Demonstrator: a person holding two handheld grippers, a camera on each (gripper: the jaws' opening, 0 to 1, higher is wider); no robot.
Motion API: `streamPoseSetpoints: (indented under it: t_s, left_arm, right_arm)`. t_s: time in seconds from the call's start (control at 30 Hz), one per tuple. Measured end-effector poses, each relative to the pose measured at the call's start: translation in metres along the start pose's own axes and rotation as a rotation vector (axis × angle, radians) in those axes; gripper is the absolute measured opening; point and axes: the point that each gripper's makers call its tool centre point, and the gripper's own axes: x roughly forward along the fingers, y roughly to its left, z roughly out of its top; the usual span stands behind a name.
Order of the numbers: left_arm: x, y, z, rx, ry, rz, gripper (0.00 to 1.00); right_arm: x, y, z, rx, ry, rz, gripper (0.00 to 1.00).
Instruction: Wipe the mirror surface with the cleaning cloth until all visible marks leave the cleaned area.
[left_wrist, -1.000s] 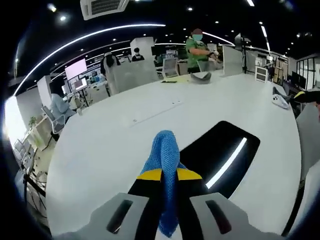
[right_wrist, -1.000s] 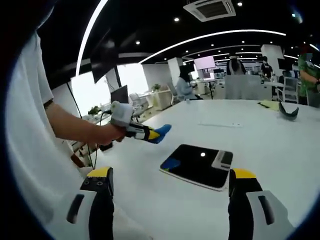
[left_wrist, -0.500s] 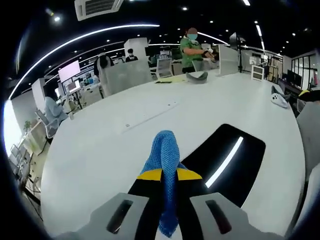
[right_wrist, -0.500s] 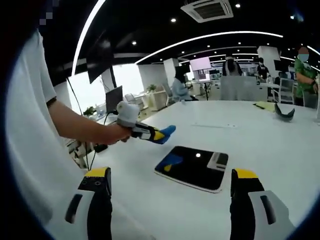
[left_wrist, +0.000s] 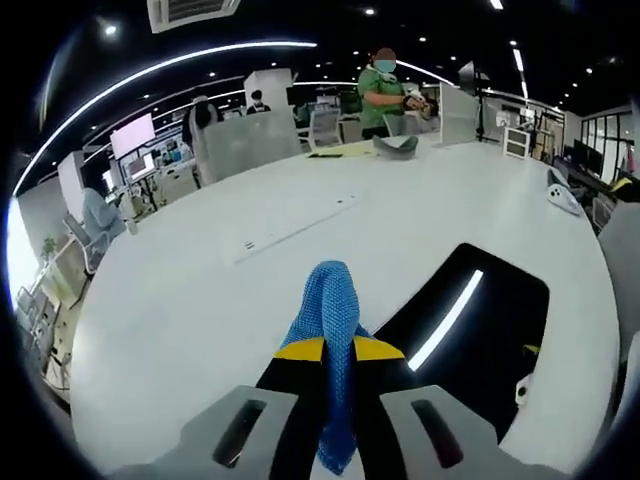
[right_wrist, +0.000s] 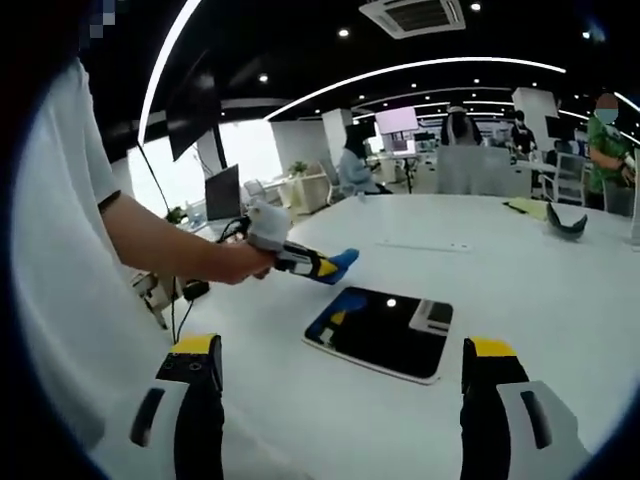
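Note:
A dark rectangular mirror (right_wrist: 380, 332) lies flat on the white table (right_wrist: 540, 290), reflecting ceiling lights. In the left gripper view the same mirror (left_wrist: 480, 330) sits just right of and beyond my left gripper (left_wrist: 338, 347), which is shut on a blue cleaning cloth (left_wrist: 328, 300) that sticks out past the yellow jaw tips. In the right gripper view that left gripper (right_wrist: 322, 266), held by a person's hand, hovers above the mirror's left far edge with the blue cloth (right_wrist: 343, 262) at its tip. My right gripper (right_wrist: 340, 350) stands wide open, nearer than the mirror, nothing between its jaws.
The big white table (left_wrist: 200, 280) spreads around the mirror. A dark curved object (right_wrist: 572, 222) lies far right on it. A person in green (left_wrist: 385, 85) stands at the far end, and others sit at desks behind. A white object (left_wrist: 560, 195) lies near the right edge.
The left gripper with the cloth has drifted forward and toward the mirror's edge; the mirror looms larger in the left gripper view. The right gripper stays open and nearly still.

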Motion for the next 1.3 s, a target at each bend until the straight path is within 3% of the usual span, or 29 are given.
streamPoseSetpoints:
  t_s: [0.6, 1.3]
  left_arm:
    - [0.028, -0.019, -0.023, -0.01, 0.055, -0.057, 0.06]
    - [0.03, -0.019, -0.026, -0.06, 0.016, -0.04, 0.06]
  right_arm:
    - [0.005, -0.008, -0.008, 0.028, 0.051, -0.016, 0.99]
    - [0.012, -0.005, -0.009, 0.032, 0.059, -0.002, 0.99]
